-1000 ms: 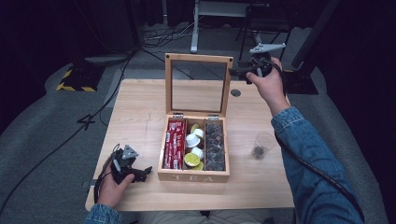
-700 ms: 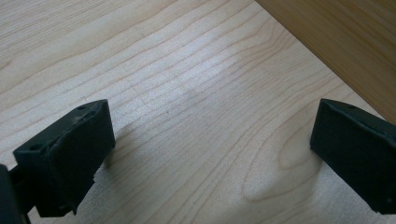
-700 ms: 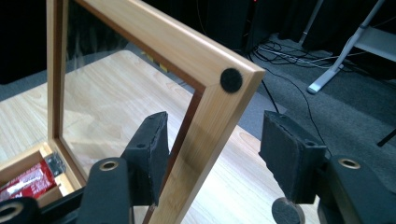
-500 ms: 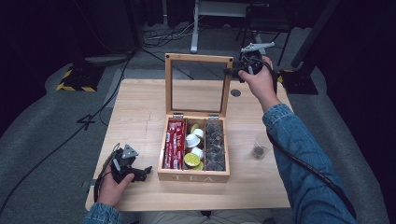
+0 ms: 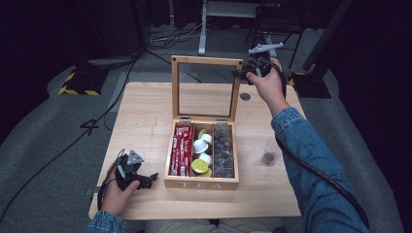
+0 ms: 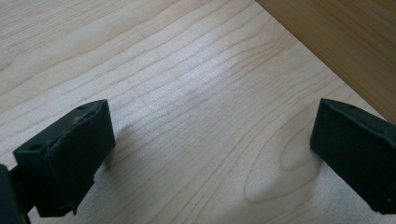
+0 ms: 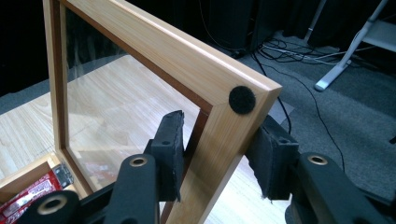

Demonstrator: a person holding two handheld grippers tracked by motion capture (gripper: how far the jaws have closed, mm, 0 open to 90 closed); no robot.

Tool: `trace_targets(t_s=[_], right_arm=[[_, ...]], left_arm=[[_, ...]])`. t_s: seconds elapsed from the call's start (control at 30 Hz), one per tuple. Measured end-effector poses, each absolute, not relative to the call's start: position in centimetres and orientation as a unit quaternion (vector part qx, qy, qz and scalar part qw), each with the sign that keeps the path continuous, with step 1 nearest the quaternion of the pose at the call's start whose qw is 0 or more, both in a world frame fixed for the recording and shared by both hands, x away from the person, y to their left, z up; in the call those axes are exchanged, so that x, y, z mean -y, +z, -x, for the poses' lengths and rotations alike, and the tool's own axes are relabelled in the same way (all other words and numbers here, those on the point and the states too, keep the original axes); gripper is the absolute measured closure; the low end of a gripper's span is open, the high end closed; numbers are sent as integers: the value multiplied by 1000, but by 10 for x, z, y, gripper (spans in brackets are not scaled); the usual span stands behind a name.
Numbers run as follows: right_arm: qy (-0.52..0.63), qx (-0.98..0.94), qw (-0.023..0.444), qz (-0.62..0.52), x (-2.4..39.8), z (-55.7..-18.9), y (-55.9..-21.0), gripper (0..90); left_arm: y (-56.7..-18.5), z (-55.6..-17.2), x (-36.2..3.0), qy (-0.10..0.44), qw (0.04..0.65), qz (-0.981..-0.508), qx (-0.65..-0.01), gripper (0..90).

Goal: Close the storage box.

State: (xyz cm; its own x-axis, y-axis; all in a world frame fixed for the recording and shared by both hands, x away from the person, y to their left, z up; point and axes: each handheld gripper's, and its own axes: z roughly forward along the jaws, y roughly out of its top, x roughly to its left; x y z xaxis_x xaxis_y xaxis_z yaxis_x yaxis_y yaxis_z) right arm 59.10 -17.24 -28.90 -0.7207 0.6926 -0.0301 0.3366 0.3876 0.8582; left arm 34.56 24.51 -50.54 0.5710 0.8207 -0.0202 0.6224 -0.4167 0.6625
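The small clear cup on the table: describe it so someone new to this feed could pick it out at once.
Start from the wooden tea box with its glass lid standing open at the middle of the table. Go from the box toward the person's right, past the denim sleeve, to the small clear cup near the table's edge. It stands alone on bare wood, see-through, with something dark at its bottom.

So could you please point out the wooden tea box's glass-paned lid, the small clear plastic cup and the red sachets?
Wooden tea box's glass-paned lid (image 5: 206,60): high view, top rail of its frame.
Small clear plastic cup (image 5: 268,156): high view, on its side wall.
Red sachets (image 5: 180,150): high view, middle of the left compartment's stack.
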Motion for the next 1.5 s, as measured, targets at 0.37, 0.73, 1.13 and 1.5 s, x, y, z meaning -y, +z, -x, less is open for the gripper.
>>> trace_targets(t_s=[0.37,0.73,1.13,1.5], right_arm=[[466,-814,192,-289,179,-570,-280,608],[482,-818,170,-264,186,-542,-272,630],[502,-824,141,-223,195,-498,-271,641],[495,-838,134,-188,197,-456,-279,619]], left_arm=[[-505,-346,-245,154,319,-827,-436,3],[-505,-346,-245,155,319,-828,-435,2],[-505,-346,-245,155,319,-828,-436,3],[-505,-346,-245,154,318,-828,-435,3]])
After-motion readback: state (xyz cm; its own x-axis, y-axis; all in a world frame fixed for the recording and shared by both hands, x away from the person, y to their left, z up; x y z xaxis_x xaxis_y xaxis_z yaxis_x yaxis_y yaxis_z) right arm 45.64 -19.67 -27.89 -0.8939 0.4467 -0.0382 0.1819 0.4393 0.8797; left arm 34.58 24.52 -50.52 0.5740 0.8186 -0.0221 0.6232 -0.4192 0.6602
